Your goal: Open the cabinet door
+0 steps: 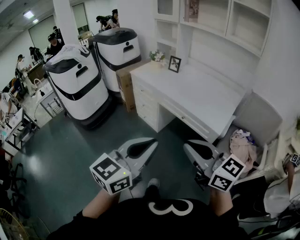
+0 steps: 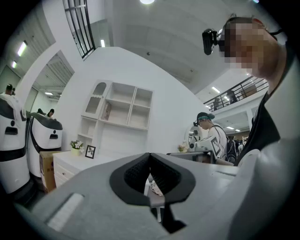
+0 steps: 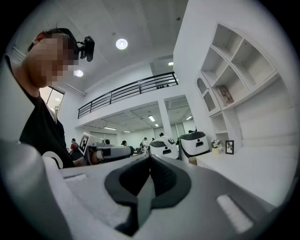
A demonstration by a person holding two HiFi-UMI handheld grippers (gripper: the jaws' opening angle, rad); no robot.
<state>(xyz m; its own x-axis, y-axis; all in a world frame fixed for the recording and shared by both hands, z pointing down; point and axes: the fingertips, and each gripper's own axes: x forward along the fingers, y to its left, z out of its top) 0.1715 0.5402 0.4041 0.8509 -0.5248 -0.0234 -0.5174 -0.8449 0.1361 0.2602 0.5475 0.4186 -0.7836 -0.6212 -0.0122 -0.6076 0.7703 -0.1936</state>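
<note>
The white wall cabinet stands over the white desk, with a small glass-fronted door at its left end and shelf bays to the right. Both grippers hang low near my body, well short of the desk. My left gripper is shut with nothing in it, tips pointing toward the desk. My right gripper is shut and empty too. In the left gripper view the shut left gripper faces the cabinet from afar. The right gripper view has its shut gripper level, with the shelves at right.
Two large white and black machines stand left of the desk, next to a cardboard box. A chair with clothes sits at the desk's right. A framed picture and flowers rest on the desk. Several people work at far left.
</note>
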